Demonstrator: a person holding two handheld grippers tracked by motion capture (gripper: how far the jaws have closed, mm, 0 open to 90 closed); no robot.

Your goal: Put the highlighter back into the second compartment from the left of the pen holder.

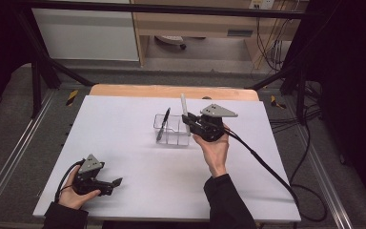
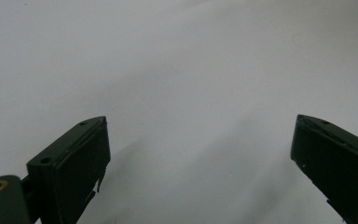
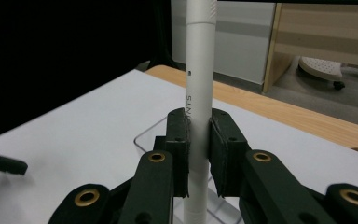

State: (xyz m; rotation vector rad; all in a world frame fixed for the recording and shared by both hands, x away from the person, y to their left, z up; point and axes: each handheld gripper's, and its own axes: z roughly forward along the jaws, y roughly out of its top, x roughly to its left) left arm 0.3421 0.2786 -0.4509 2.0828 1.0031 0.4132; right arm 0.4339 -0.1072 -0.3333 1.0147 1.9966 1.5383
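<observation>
Fingers clamp white pen (seemingly upright) midway.

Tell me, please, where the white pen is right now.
The white pen stands upright, clamped in the right gripper over the clear organiser, right of the black pen.

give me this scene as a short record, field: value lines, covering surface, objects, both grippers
surface: white table top with a wooden edge at the far side
organiser: clear plastic compartment holder near the table's middle
black pen: slim black pen standing tilted in the holder's left compartment
white pen: long white cylindrical pen, upright, lower end over the holder
right hand-held gripper: shut on the white pen, pads pressing both sides
left hand-held gripper: open, nothing between its jaws, low over bare table at the near left
</observation>
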